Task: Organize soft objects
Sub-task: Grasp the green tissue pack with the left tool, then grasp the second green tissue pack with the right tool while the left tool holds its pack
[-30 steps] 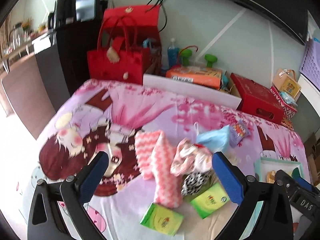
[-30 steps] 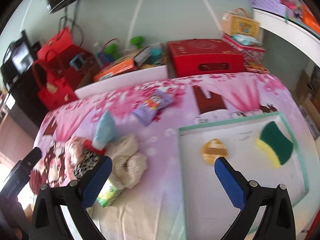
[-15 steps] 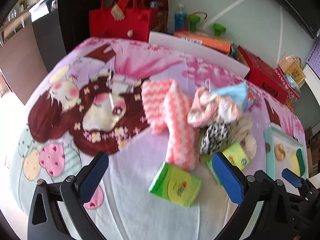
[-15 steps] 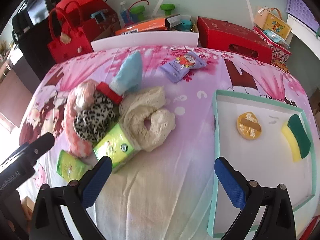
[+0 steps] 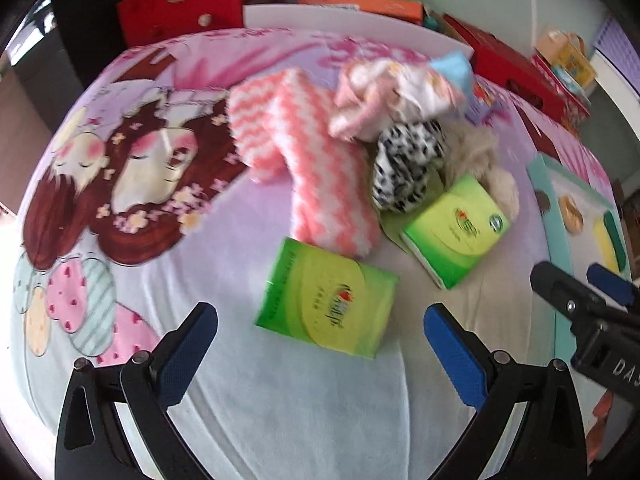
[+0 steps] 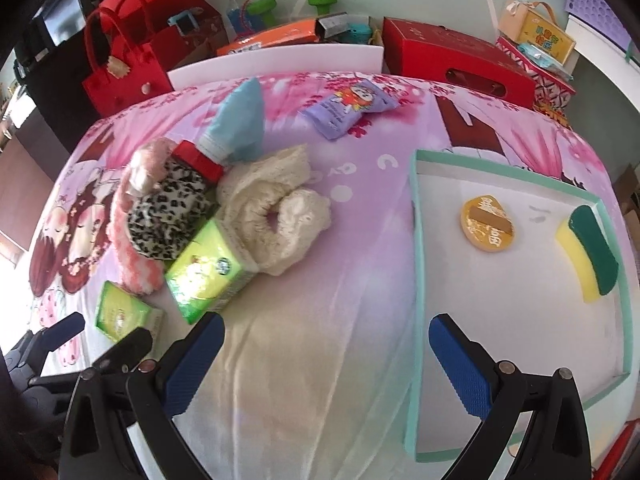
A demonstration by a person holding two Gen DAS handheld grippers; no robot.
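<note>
A heap of soft things lies on the printed bedsheet: a pink zigzag cloth, a leopard-print cloth, a cream fluffy cloth, a pale pink garment and a blue face mask. Two green tissue packs lie at its near side. My left gripper hangs open just in front of the nearer pack. My right gripper is open over bare sheet, left of a teal-rimmed tray that holds a yellow-green sponge and an orange disc.
A purple snack packet lies beyond the heap. Behind the bed stand red bags, a red box, an orange box and a white board. The right gripper's body shows at the left wrist view's right edge.
Both grippers have dropped lower and closer to the bed. The left one now hovers just before the near tissue pack; the heap and tray look larger in both views.
</note>
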